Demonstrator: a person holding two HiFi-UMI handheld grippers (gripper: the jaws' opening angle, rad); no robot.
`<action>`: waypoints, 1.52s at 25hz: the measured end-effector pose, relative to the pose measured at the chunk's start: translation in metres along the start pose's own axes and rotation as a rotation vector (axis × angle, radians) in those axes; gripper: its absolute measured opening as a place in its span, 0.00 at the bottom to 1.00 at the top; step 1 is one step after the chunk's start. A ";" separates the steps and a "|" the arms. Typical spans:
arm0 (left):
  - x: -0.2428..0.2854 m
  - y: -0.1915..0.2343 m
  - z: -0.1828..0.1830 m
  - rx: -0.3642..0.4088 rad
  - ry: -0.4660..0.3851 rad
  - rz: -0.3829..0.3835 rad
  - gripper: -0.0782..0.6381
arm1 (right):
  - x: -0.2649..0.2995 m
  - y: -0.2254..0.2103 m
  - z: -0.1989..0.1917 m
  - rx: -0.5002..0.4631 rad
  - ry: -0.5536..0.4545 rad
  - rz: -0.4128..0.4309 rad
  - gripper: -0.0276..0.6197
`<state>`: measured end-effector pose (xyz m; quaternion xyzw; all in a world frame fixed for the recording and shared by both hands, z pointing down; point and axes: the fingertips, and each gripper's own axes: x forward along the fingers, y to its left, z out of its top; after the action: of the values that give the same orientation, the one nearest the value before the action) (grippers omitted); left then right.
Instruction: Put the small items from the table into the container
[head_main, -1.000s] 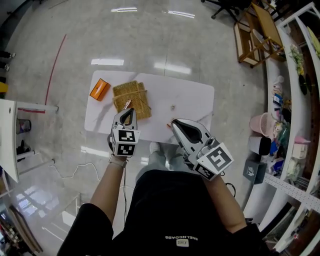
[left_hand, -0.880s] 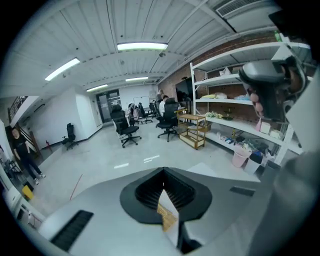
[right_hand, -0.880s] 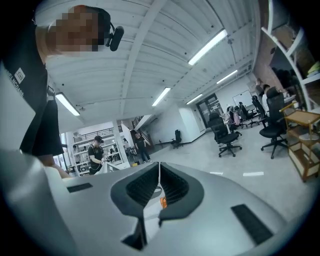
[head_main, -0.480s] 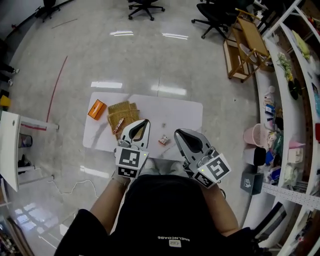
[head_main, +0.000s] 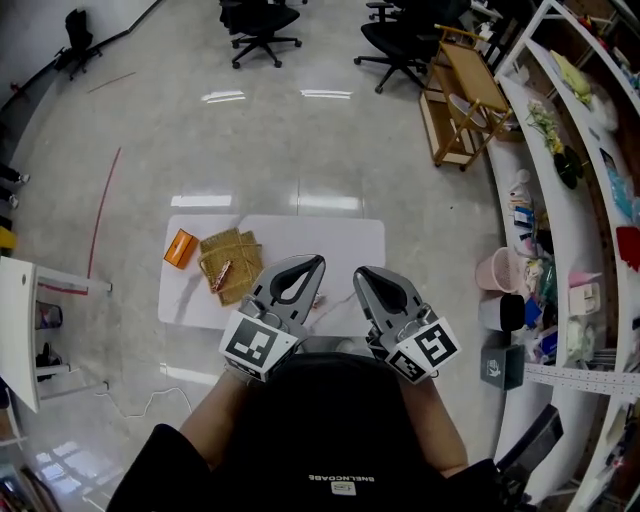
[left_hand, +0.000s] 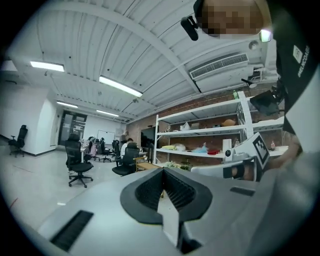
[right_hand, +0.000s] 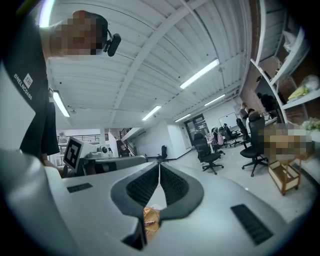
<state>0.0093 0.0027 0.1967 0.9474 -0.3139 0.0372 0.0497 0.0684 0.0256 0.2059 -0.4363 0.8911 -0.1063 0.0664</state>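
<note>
Overhead, the left hand-held gripper and right hand-held gripper are held pressed together over the white worktop, an orange wrapper glimpsed between the right one's jaws.

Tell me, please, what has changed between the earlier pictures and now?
Both grippers rose and drew back from the table toward the person. The left gripper left the woven container, and the right gripper came up beside it. Both are shut. Nothing was taken or released. The wrapped item in the container and the orange box stayed.
</note>
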 end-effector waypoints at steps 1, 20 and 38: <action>0.002 -0.003 0.002 -0.005 -0.002 -0.014 0.12 | -0.003 -0.002 0.001 -0.004 -0.004 -0.008 0.06; 0.014 -0.011 -0.004 -0.061 -0.005 -0.017 0.12 | -0.034 -0.018 0.011 -0.008 -0.029 -0.079 0.06; 0.013 -0.005 -0.044 -0.078 0.108 -0.001 0.12 | -0.040 -0.015 -0.004 0.028 0.007 -0.086 0.06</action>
<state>0.0208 0.0044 0.2418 0.9415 -0.3116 0.0758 0.1036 0.1034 0.0490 0.2143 -0.4728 0.8701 -0.1229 0.0649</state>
